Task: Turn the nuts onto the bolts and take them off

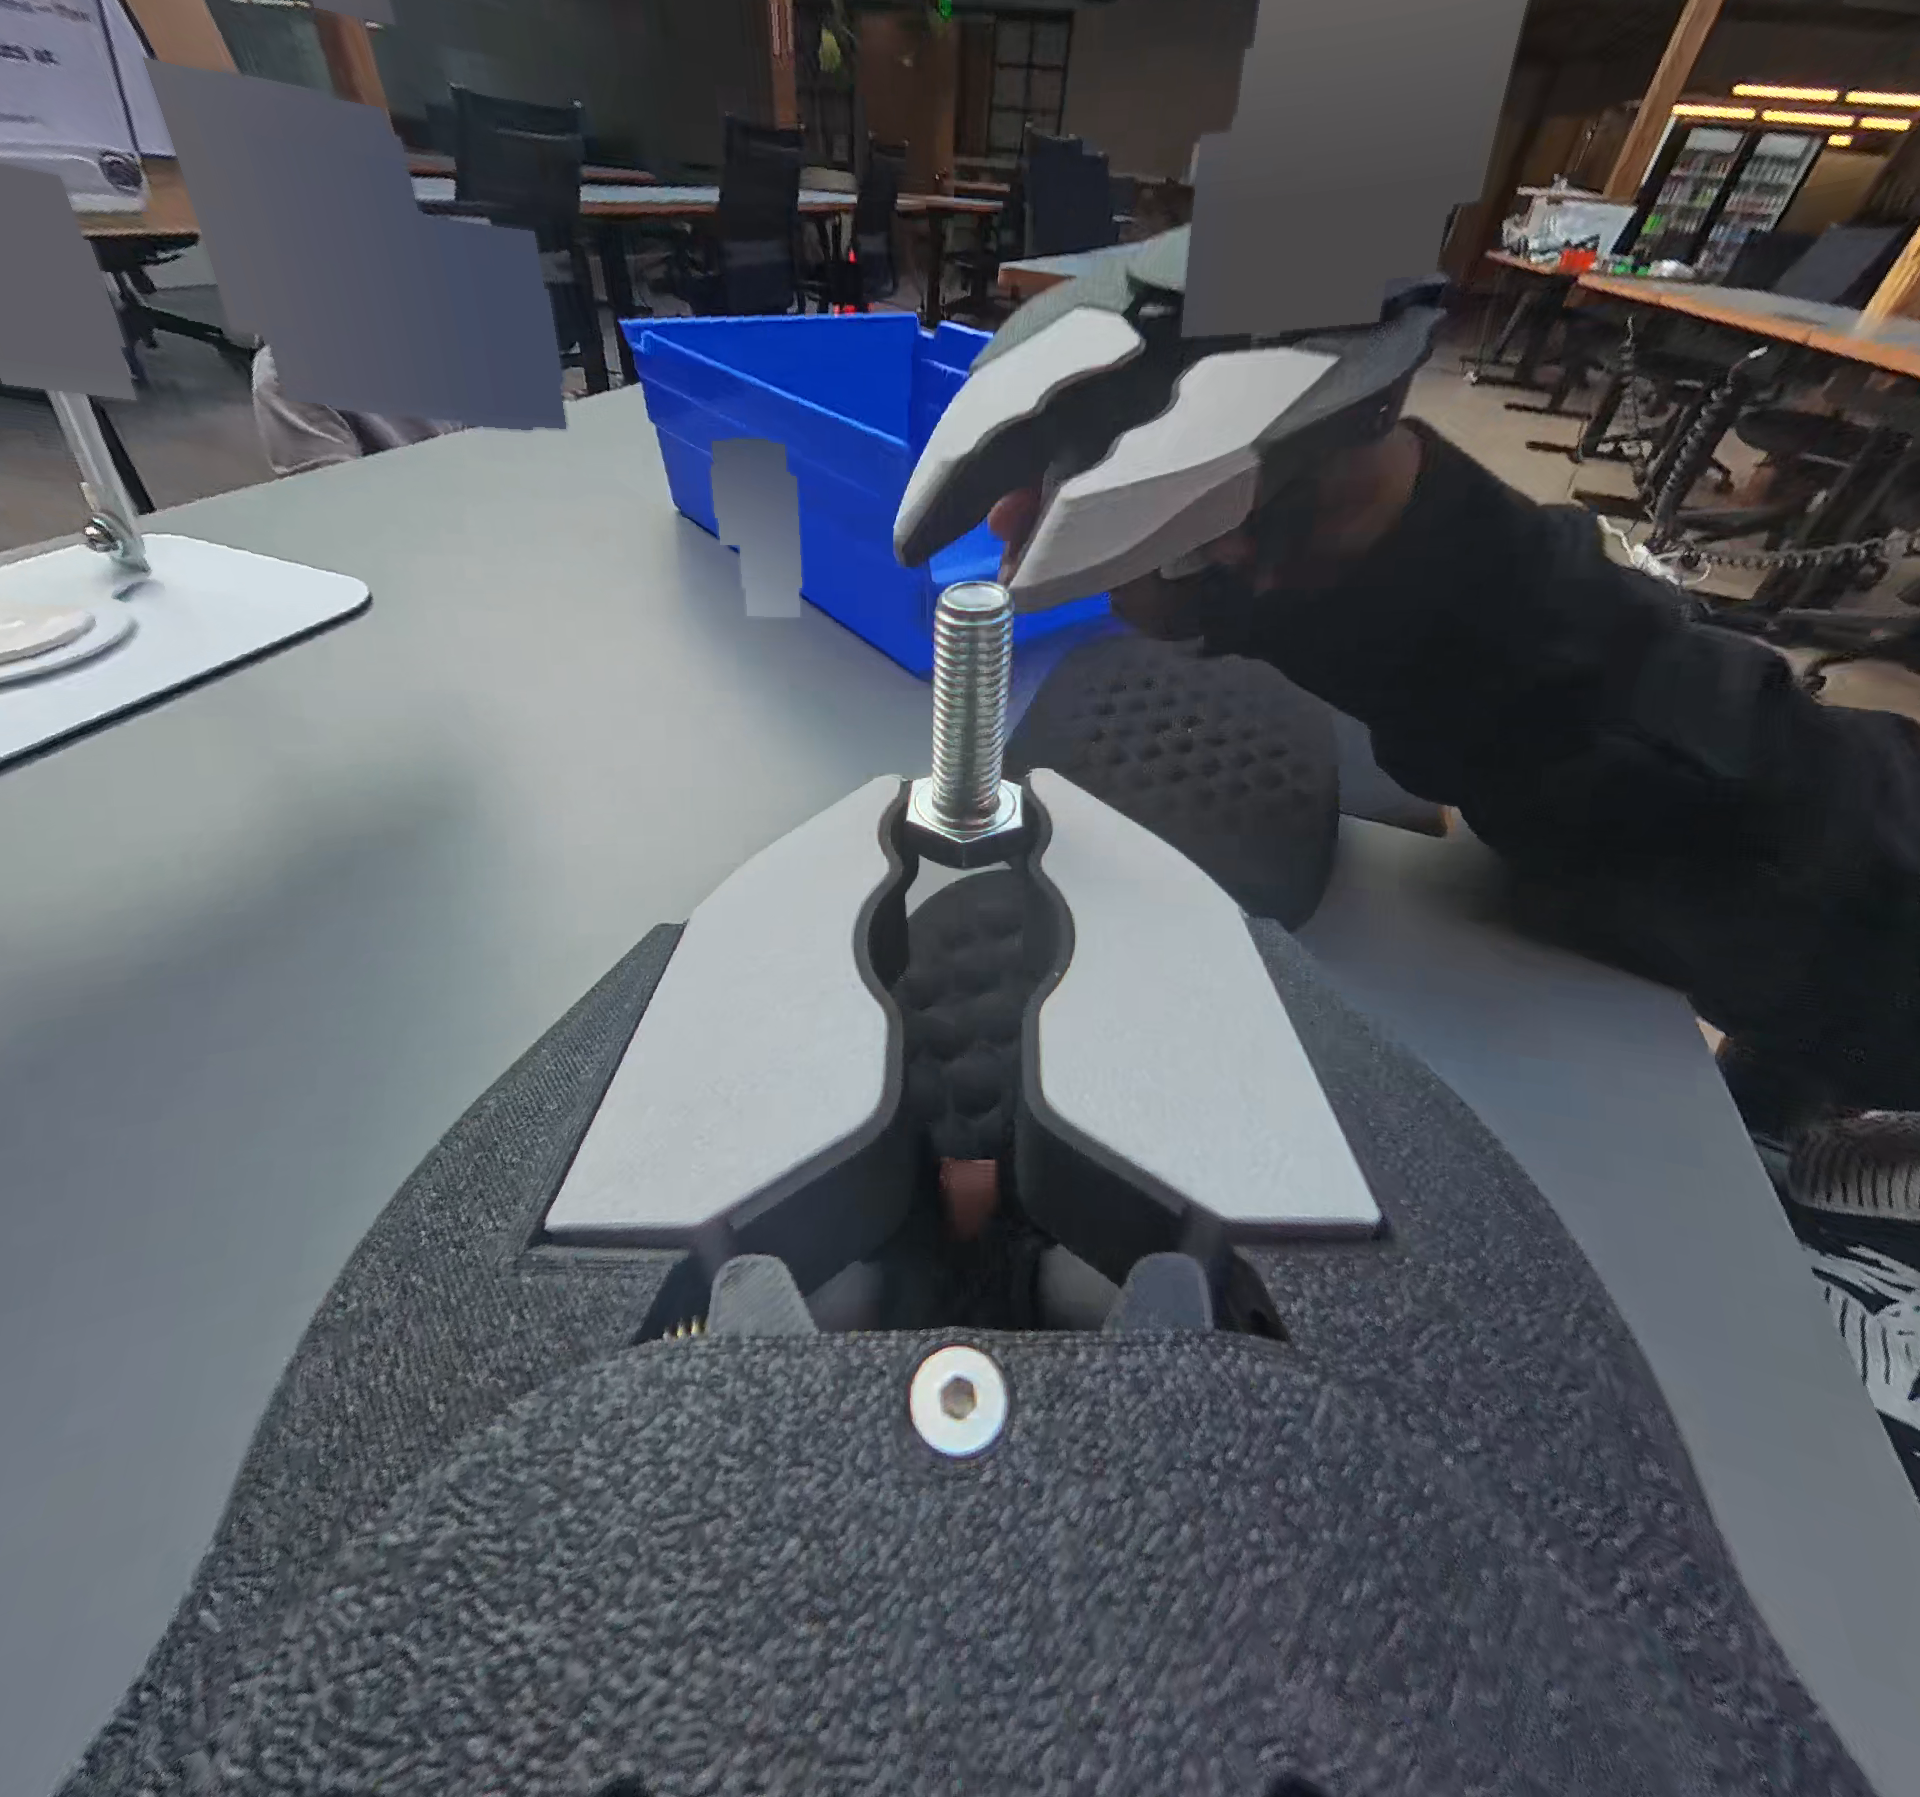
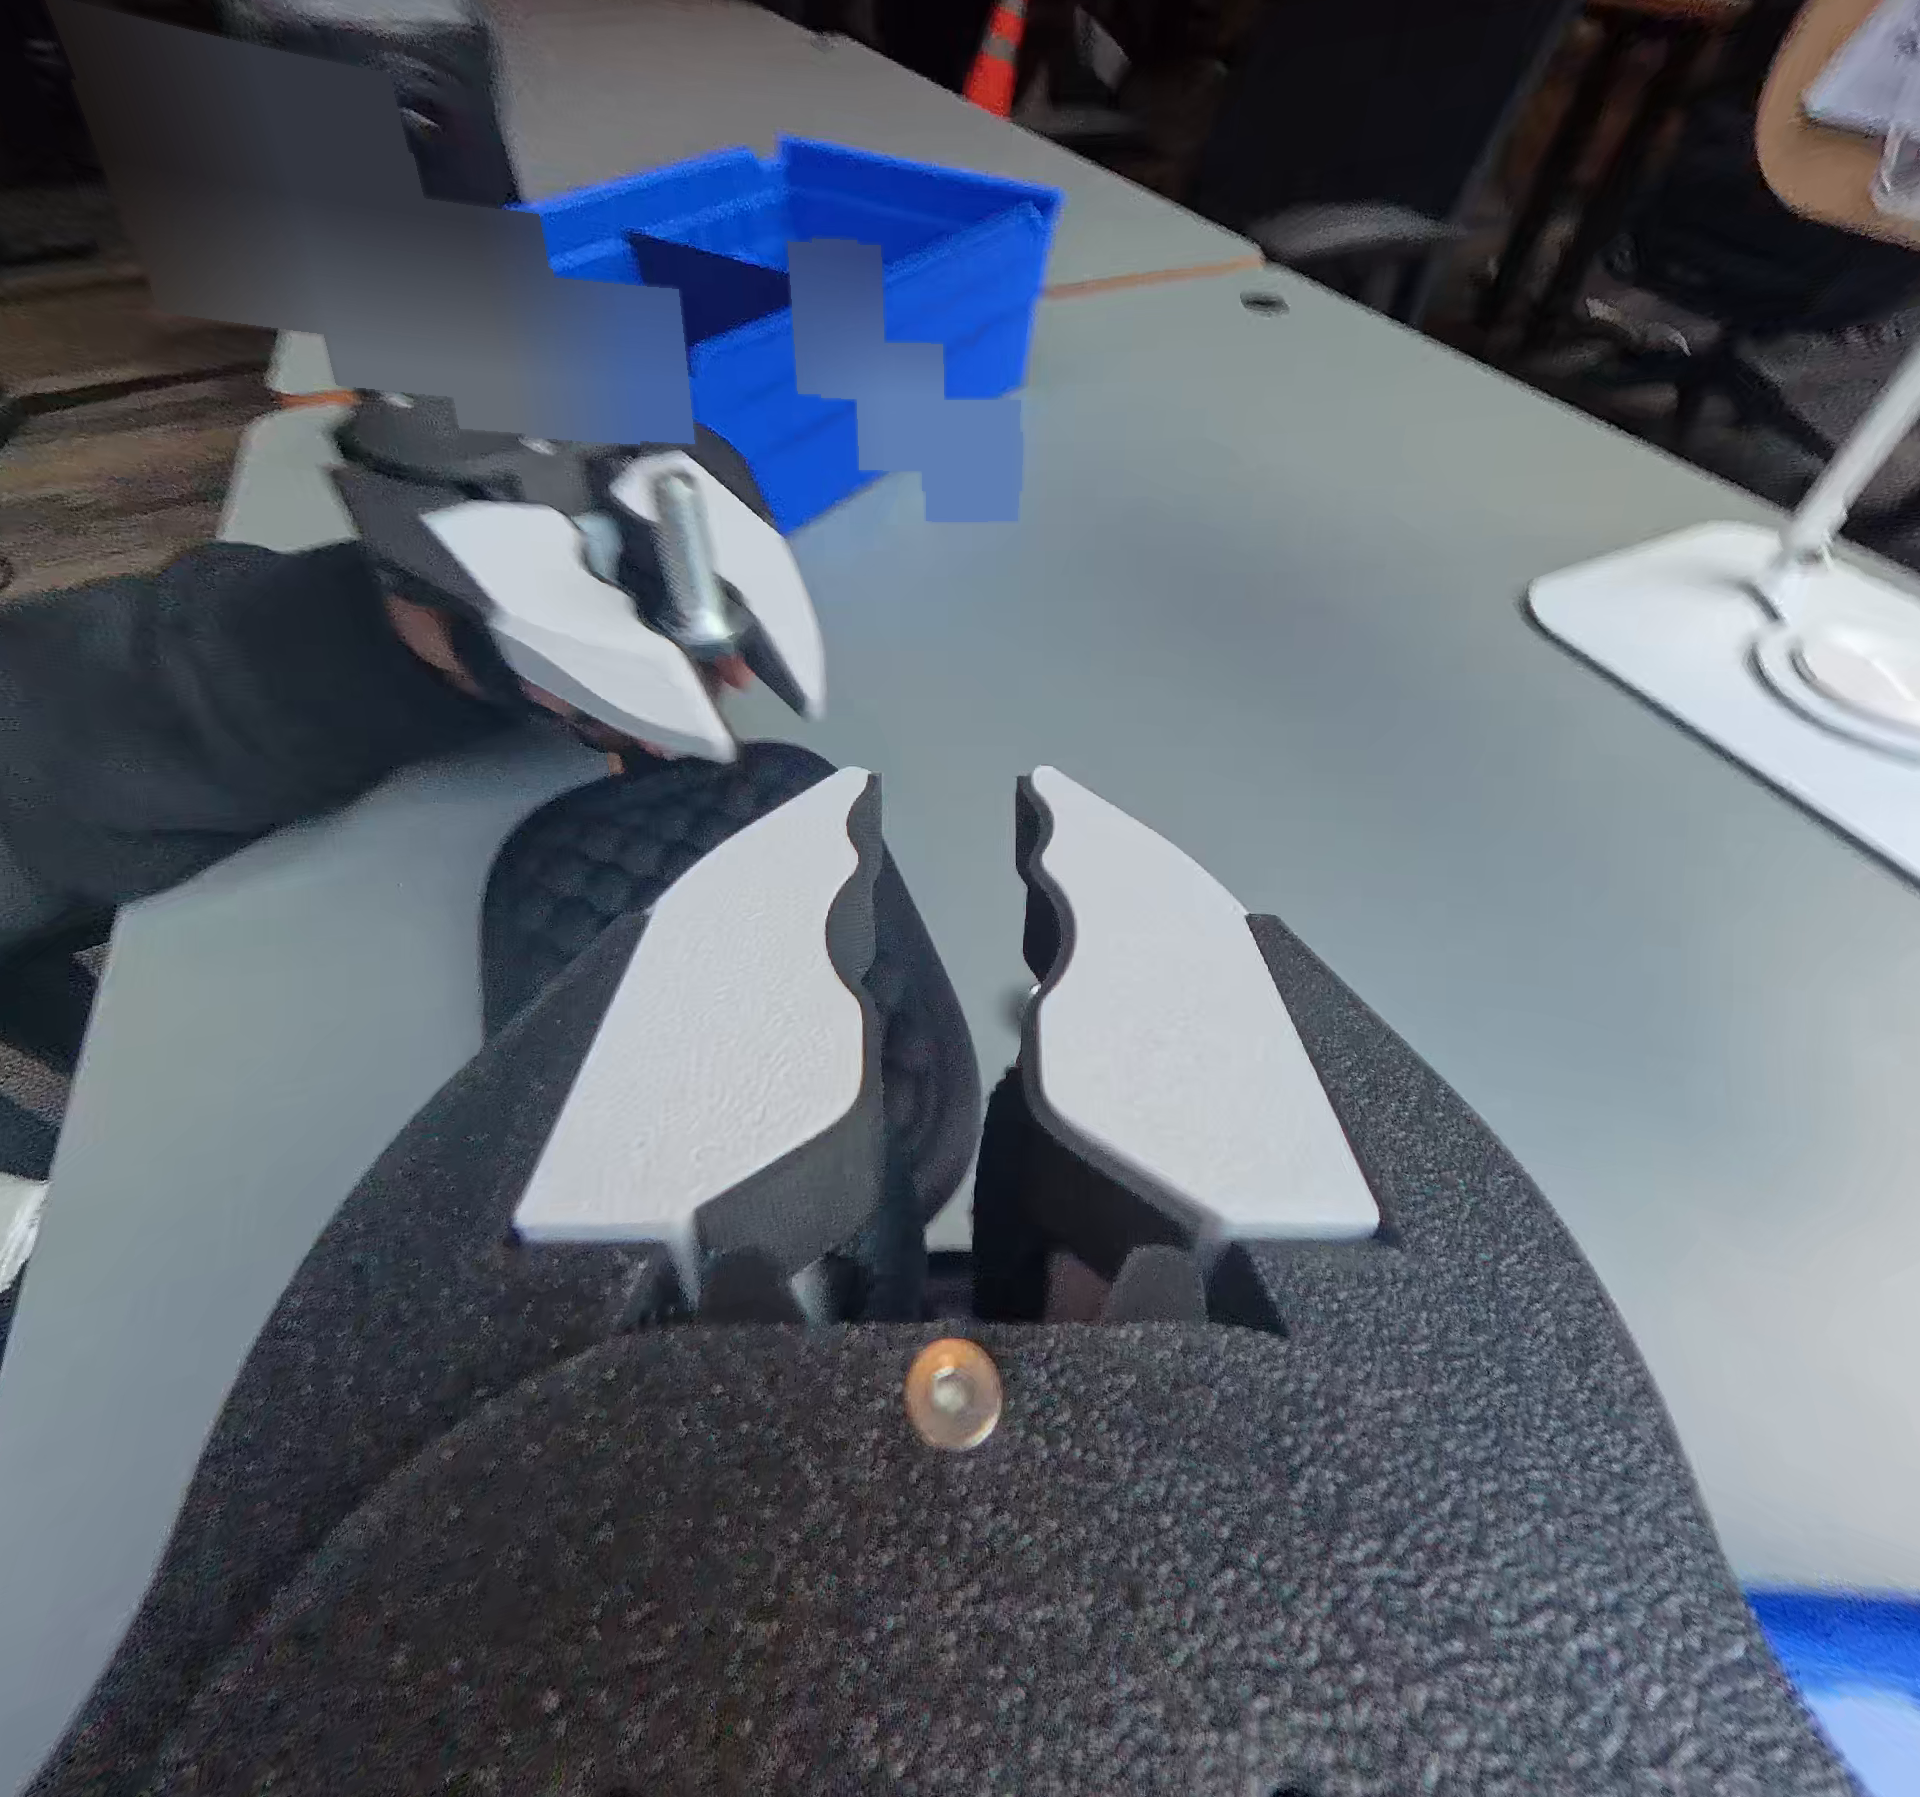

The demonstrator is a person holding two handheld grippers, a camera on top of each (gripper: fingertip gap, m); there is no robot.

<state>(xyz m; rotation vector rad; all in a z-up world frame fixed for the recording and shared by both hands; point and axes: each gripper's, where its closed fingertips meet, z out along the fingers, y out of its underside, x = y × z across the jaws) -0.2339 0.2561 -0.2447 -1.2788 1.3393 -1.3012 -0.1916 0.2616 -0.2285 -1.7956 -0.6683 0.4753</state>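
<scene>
While the left gripper pinches the hex head of the bolt, holding its threaded shank upright over the grey table, the right gripper hovers just above the bolt's tip, fingers spread and empty, before a blue bin

L tongs grip bolt upright.

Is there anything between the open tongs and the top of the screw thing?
No. In the left wrist view the right tongs hang open just above the bolt, with only air in between. The left tongs hold the bolt's head.
</scene>
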